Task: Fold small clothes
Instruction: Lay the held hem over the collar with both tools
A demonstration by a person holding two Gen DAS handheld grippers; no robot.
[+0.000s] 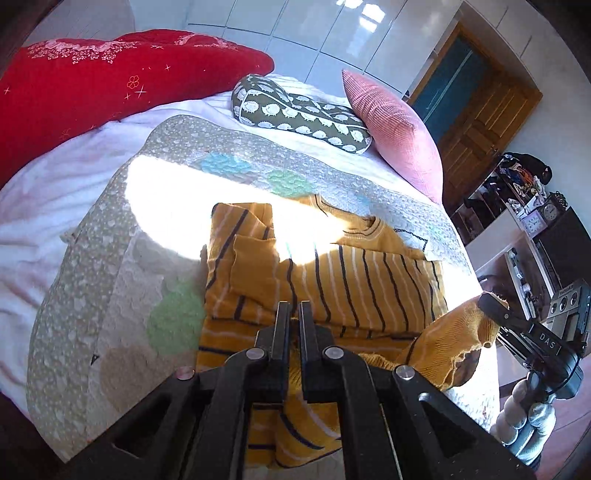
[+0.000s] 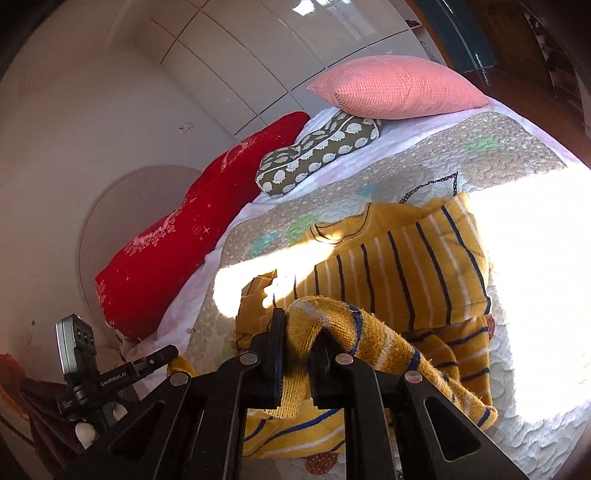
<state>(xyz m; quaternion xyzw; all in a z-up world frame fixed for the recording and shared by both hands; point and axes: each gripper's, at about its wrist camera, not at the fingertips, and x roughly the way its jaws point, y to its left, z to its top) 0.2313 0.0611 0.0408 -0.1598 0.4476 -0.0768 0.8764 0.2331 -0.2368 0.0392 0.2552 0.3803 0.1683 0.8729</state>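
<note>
The striped garment is seen as a fuzzy, matt knitted cloth, its raised hem frayed and woolly. The quilt beneath is shown as stitched, puckered cotton with a bumpy surface. The pink cushion is made of ribbed, corduroy-like fabric, and the red pillow of smooth printed cloth. The left gripper and right gripper are formed of matt black plastic, fastened with dull metal rivets. The wardrobe doors are finished in high gloss; the door is varnished wood.

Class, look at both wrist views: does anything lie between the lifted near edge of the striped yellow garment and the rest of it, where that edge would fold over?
Nothing visible does. The yellow garment lies bare on the quilt; the pillows sit far behind.
</note>
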